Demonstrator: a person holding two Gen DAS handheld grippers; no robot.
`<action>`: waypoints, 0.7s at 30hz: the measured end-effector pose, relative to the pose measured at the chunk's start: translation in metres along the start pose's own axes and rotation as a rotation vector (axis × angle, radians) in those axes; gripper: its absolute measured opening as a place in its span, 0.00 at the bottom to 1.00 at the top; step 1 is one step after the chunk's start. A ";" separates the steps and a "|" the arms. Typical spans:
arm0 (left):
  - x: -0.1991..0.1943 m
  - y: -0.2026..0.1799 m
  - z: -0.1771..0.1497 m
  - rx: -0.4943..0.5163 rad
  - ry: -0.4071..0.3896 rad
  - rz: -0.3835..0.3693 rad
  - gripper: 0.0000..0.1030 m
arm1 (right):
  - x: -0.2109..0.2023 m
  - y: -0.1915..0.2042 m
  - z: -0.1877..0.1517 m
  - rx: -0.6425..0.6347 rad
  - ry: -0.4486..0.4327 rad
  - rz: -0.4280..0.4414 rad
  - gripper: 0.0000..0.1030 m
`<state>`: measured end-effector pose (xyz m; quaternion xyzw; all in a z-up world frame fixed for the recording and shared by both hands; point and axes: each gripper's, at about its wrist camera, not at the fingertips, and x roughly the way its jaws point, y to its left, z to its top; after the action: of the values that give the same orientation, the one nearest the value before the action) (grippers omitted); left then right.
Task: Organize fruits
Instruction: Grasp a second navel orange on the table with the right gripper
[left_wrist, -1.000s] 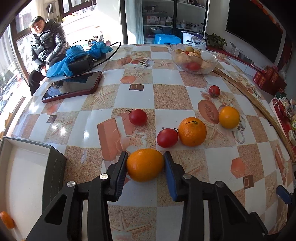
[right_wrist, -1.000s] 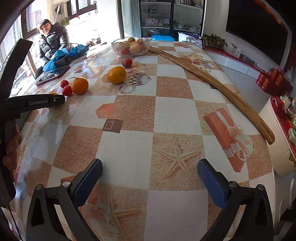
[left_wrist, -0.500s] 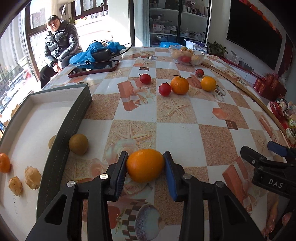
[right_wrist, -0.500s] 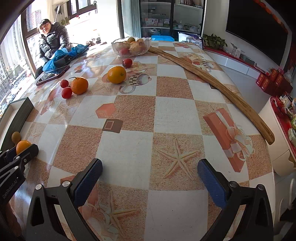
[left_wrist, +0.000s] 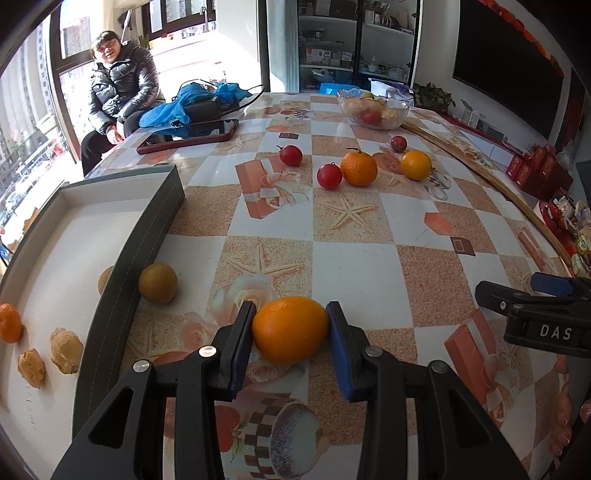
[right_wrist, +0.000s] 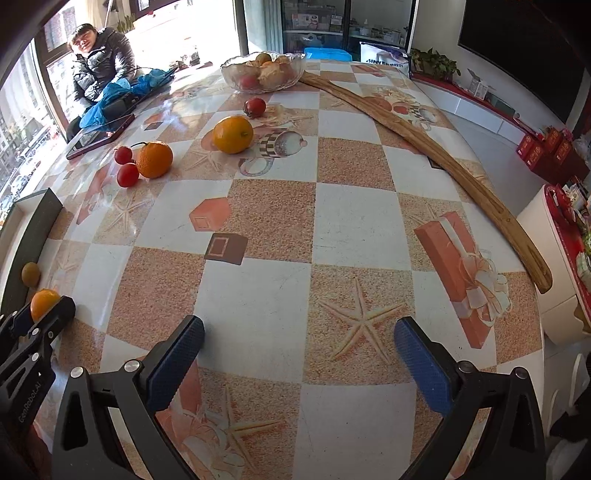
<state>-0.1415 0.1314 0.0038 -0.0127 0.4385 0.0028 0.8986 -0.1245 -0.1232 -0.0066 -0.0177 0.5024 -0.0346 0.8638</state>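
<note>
My left gripper (left_wrist: 290, 309) is shut on a large orange (left_wrist: 290, 328), held just above the tablecloth near the front. To its left stands a grey-walled box (left_wrist: 147, 236) with a white floor, holding a small orange (left_wrist: 9, 326) and two tan lumpy fruits (left_wrist: 66, 350). A brown round fruit (left_wrist: 157, 283) rests on the table against the box's outer wall. My right gripper (right_wrist: 298, 326) hangs open over bare tablecloth with nothing between its fingers. Farther back lie two red tomatoes (left_wrist: 329, 176), an orange (left_wrist: 358, 168) and a yellow orange (left_wrist: 415, 165).
A glass bowl (left_wrist: 373, 107) of fruit stands at the far end, with a small red fruit (left_wrist: 398, 143) before it. A long wooden strip (right_wrist: 424, 147) runs along the right edge. A tablet (left_wrist: 188, 136) and blue cloth (left_wrist: 184, 107) lie at the back left, where a person (left_wrist: 118, 85) sits.
The left gripper carried the large orange back from the loose fruit toward the box at the table's near side, then held still. The right gripper stayed open and barely moved.
</note>
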 end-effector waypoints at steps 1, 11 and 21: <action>0.000 0.001 0.000 -0.001 0.000 -0.001 0.40 | 0.002 0.001 0.006 0.003 0.020 0.006 1.00; 0.000 0.000 0.000 0.001 0.000 0.001 0.41 | 0.033 0.020 0.079 0.073 -0.023 0.093 0.94; 0.000 0.000 0.000 0.003 -0.001 0.004 0.41 | 0.051 0.043 0.118 0.025 -0.101 0.066 0.63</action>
<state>-0.1420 0.1317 0.0037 -0.0102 0.4383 0.0040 0.8988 0.0047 -0.0845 0.0046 0.0080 0.4579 -0.0118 0.8889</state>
